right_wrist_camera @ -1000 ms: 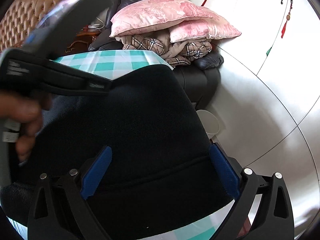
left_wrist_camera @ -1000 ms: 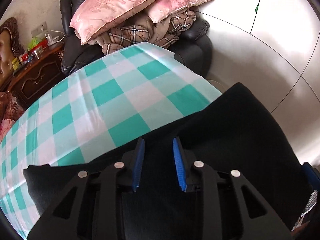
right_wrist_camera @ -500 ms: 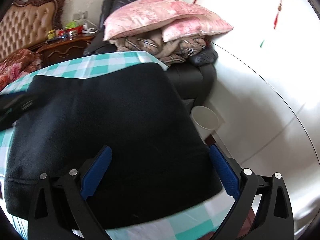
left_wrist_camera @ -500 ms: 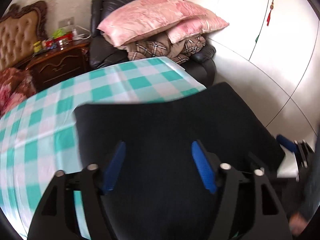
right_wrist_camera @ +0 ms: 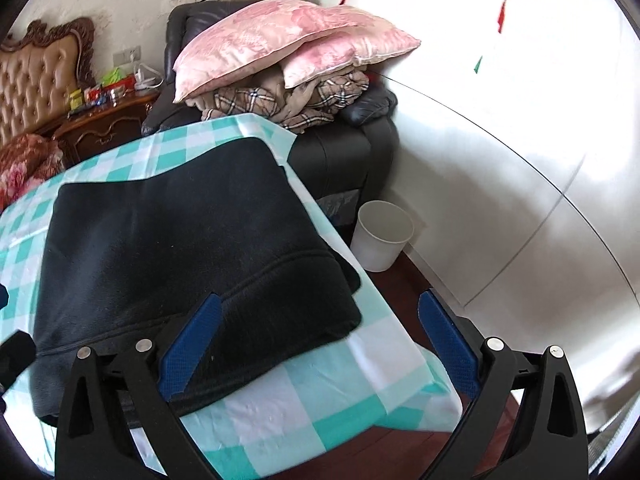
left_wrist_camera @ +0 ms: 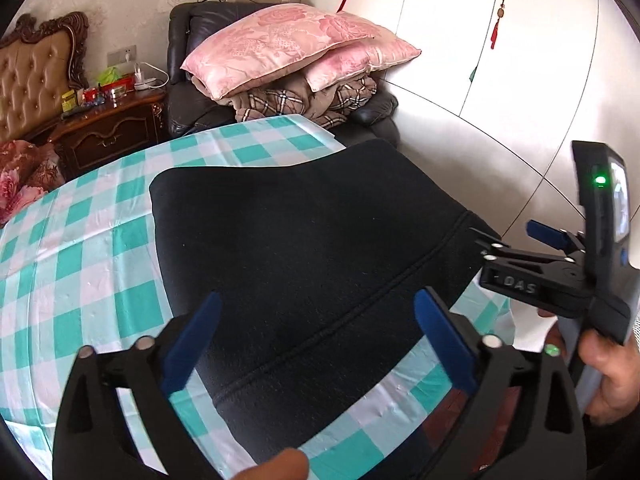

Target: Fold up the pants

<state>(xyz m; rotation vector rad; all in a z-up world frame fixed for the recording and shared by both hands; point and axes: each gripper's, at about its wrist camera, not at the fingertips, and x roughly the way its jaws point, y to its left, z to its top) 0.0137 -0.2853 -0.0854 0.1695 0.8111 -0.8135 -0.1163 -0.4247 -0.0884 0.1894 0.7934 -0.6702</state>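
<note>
Pants (left_wrist_camera: 304, 240), black and folded into a thick rectangular block, lay flat on the desk (left_wrist_camera: 80, 264) toward its right edge, on a teal-and-white checked cloth, with a stitched seam running across the fabric. The left gripper (left_wrist_camera: 316, 344) hung above the near part of the pants with its jaws opening wide; the blue pads (left_wrist_camera: 192, 340) stood clear of the fabric and gripped nothing. The right gripper (right_wrist_camera: 318, 342) hovered over the near right corner of the desk, its jaws likewise spread wide and empty, one pad over the edge of the pants and the other out past the desk's edge. In the left wrist view the right gripper's body and the hand (left_wrist_camera: 608, 372) holding it showed beside the right edge. Beyond the far edge, pink pillows (left_wrist_camera: 288, 44) were stacked on a dark armchair (right_wrist_camera: 340, 152), and a white bin (right_wrist_camera: 382, 236) stood on the floor.
</note>
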